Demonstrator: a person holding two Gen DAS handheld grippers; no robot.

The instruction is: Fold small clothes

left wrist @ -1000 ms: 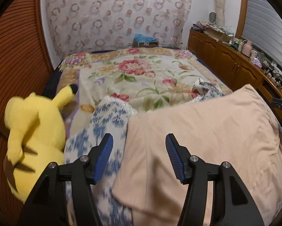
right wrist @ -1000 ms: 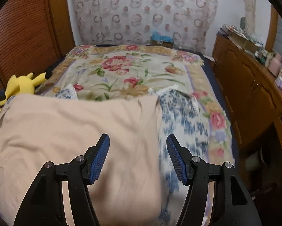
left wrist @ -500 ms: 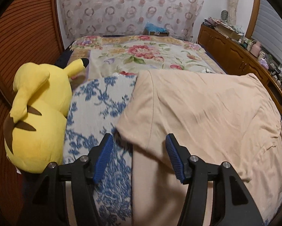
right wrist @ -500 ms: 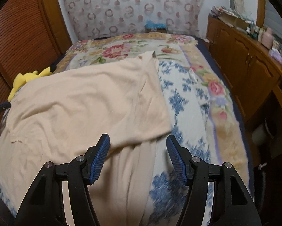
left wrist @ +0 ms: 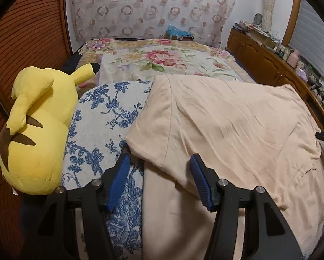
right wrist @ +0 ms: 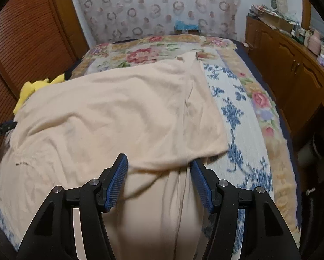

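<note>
A peach T-shirt [left wrist: 227, 125] [right wrist: 118, 112] lies spread on a white cloth with blue flowers [left wrist: 101, 117] [right wrist: 233, 112] on the bed. In the left wrist view, my left gripper [left wrist: 159, 182] hovers at one sleeve [left wrist: 153, 143]. Its jaws stand apart over the shirt's side edge and its pads do not press the fabric. In the right wrist view, my right gripper [right wrist: 159, 182] sits just below the other sleeve [right wrist: 205, 130]. Its jaws are closing with the shirt's body bunched between them, and no pad visibly pinches it.
A yellow plush toy [left wrist: 36, 134] [right wrist: 32, 86] lies at the bed's left side, touching the blue-flowered cloth. A floral blanket [left wrist: 162, 58] covers the far half of the bed. A wooden cabinet [right wrist: 292, 69] crowded with small items runs along the right.
The shirt was billowed up in front of both cameras and now lies flat on the bed. Both grippers came down closer to it. The right jaws have narrowed slightly.
</note>
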